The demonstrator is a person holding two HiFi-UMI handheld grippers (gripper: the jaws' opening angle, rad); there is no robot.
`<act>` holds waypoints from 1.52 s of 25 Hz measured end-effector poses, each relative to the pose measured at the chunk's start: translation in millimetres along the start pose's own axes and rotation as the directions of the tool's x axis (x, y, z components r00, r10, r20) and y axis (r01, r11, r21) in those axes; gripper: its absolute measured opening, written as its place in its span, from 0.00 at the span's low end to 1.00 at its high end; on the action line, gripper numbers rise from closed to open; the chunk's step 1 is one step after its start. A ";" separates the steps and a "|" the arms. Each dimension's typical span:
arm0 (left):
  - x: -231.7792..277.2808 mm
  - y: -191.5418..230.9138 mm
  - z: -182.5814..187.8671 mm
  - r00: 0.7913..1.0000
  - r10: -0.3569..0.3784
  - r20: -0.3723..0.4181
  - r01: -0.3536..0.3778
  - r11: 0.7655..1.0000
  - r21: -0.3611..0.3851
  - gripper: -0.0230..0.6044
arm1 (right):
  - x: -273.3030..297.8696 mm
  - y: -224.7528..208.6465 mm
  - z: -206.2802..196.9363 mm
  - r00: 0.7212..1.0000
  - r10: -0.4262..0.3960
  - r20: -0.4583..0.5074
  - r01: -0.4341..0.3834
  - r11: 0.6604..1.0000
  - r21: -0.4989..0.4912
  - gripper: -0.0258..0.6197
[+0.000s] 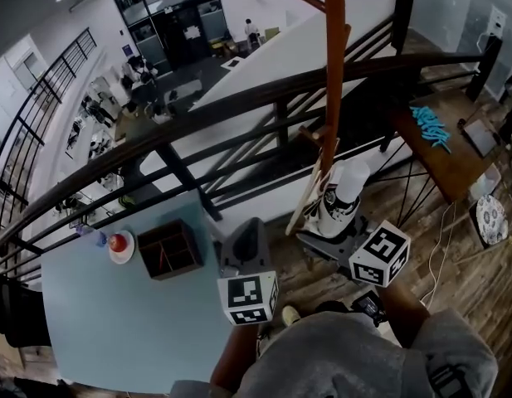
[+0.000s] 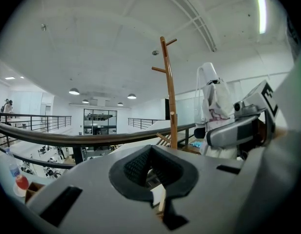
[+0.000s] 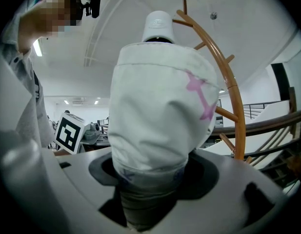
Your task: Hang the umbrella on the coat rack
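Railing (image 1: 239,98) backdrop; white umbrella (image 3: 160,116) upright within clamped right gripper (image 3: 150,179), beside coat rack (image 3: 236,106); left gripper (image 2: 152,172) seemingly together, empty.

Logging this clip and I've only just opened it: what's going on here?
A person stands by a dark railing on an upper floor with a gripper in each hand. The right gripper has its tongs closed on a folded white fabric umbrella with pink markings, held upright near the tall orange-brown wooden coat rack. The umbrella is not yet hung on any peg. The left gripper is alongside, its tongs together with nothing between them.
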State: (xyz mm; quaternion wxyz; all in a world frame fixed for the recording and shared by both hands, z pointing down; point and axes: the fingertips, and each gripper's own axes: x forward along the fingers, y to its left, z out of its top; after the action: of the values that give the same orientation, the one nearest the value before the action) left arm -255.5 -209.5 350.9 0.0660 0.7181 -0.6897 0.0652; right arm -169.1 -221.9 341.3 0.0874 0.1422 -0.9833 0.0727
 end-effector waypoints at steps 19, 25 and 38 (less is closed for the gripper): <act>65.8 2.3 1.0 0.998 0.050 -0.034 -0.051 0.998 -0.023 0.06 | 28.0 -65.0 6.0 0.998 0.060 -0.024 -0.060 0.998 -0.006 0.50; 89.1 5.3 3.7 0.996 0.082 -0.025 -0.083 0.996 -0.026 0.06 | 39.5 -89.3 4.9 0.996 0.088 -0.031 -0.088 0.996 -0.002 0.50; 117.2 3.9 3.0 0.994 0.092 -0.052 -0.094 0.995 -0.037 0.06 | 46.6 -116.6 -5.3 0.992 0.109 -0.058 -0.108 0.994 0.027 0.50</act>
State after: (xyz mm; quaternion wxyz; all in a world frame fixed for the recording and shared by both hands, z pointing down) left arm -254.7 -325.4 369.6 0.0943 0.6818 -0.7218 0.0728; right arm -178.2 -344.2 369.1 0.1106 0.0874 -0.9856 0.0932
